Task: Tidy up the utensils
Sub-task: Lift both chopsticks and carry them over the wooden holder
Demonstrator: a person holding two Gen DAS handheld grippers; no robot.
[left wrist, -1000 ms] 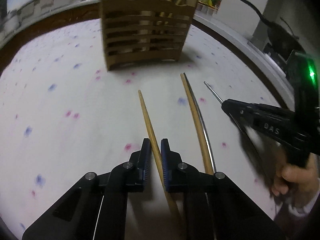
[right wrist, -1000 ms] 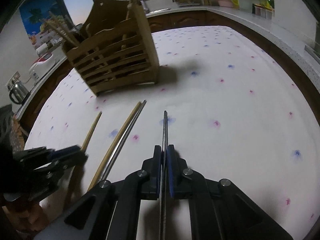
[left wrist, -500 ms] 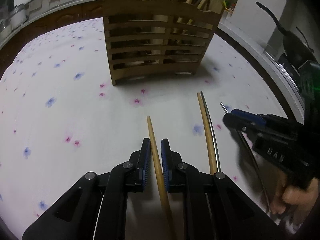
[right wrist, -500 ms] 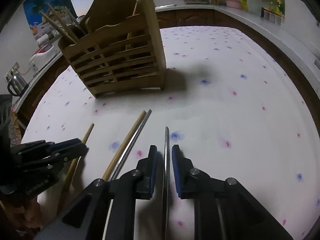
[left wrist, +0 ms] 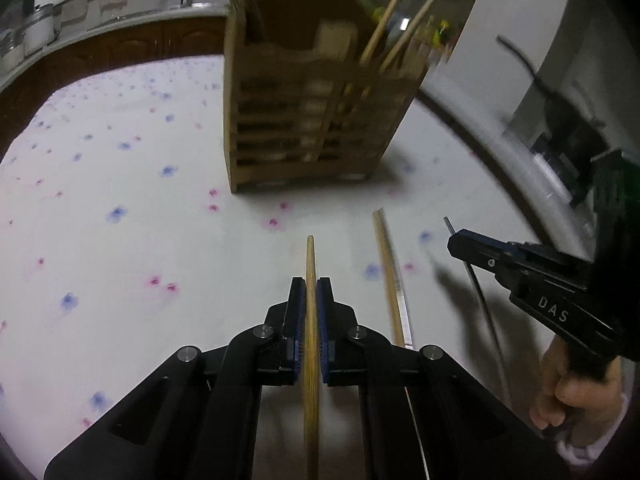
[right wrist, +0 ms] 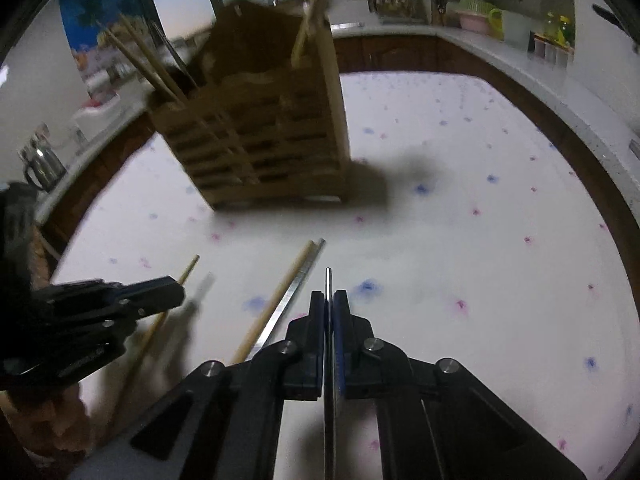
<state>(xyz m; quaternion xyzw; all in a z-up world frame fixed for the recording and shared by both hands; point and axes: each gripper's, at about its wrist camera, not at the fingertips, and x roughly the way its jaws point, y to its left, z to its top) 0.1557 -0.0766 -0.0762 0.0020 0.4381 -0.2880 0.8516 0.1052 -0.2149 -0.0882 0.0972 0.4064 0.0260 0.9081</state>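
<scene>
My left gripper (left wrist: 311, 292) is shut on a wooden chopstick (left wrist: 310, 260) and holds it above the cloth, pointing at the wooden slatted utensil holder (left wrist: 308, 120). My right gripper (right wrist: 328, 304) is shut on a metal chopstick (right wrist: 328, 280), also lifted. It shows in the left wrist view (left wrist: 454, 240) at the right. A second wooden chopstick (left wrist: 386, 264) and a second metal chopstick (left wrist: 404, 320) lie side by side on the cloth between the grippers. The holder (right wrist: 264, 140) has several chopsticks standing in it.
The table has a white cloth with small blue and pink flowers (left wrist: 120, 240). A counter edge (right wrist: 540, 80) curves round the back and right. A kettle (right wrist: 40, 164) stands at the far left, and dishes and jars (right wrist: 480, 20) stand on the back counter.
Both grippers have lifted their chopsticks off the cloth and moved toward the holder, which looks larger and nearer. The right gripper loosened half a second ago and is shut again.
</scene>
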